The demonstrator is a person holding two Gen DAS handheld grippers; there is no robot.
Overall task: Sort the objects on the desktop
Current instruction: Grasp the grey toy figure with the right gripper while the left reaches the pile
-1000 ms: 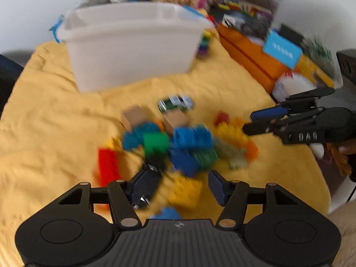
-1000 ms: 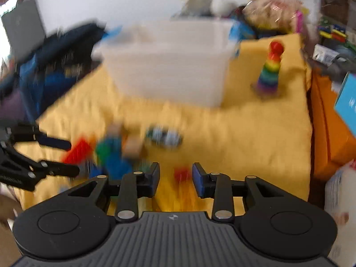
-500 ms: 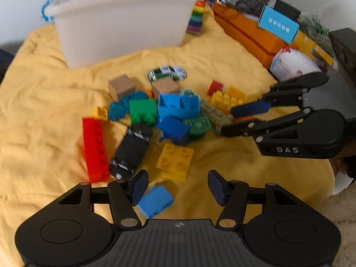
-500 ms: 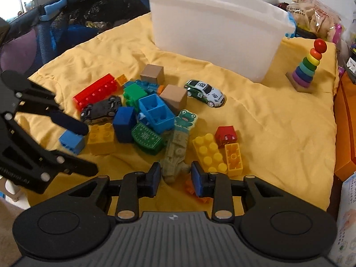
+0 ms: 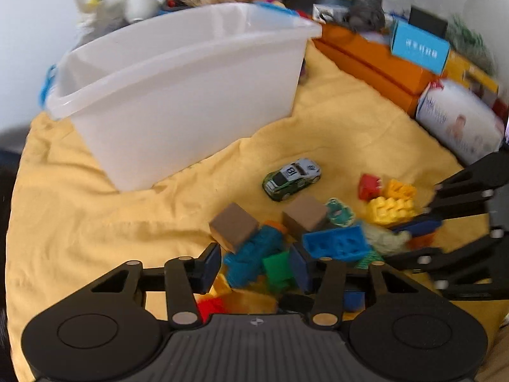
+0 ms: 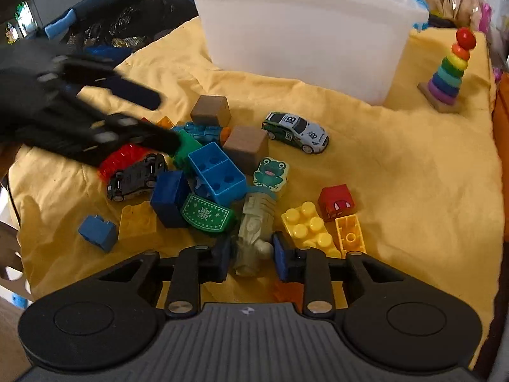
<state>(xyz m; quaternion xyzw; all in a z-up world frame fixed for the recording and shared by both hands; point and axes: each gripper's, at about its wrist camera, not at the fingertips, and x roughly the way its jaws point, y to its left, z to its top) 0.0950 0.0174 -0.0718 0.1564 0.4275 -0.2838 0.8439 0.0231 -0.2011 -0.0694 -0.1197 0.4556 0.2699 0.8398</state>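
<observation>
A heap of toy bricks lies on a yellow cloth (image 5: 95, 210) in front of a white bin (image 5: 191, 95). My left gripper (image 5: 256, 267) hangs over the heap's near side. Its jaws are closing around a teal brick (image 5: 254, 254) and a green brick (image 5: 278, 270), and a gap still shows at the left pad. From the right wrist, that gripper (image 6: 163, 122) is a blurred shape above the red brick (image 6: 124, 156). My right gripper (image 6: 252, 259) straddles the tail end of a pale green crocodile figure (image 6: 257, 216). Its jaws are closing and are almost on the figure.
A green-and-white toy car (image 6: 296, 132) sits between the heap and the bin (image 6: 302, 41). A black toy car (image 6: 136, 176) lies upside down. A rainbow ring stacker (image 6: 448, 70) stands at the back right. Orange boxes (image 5: 375, 60) and a tissue pack (image 5: 461, 127) line the right edge.
My left gripper has moved forward over the heap towards the bin, and its jaws have narrowed. My right gripper has sunk onto the crocodile figure with its jaws drawing in.
</observation>
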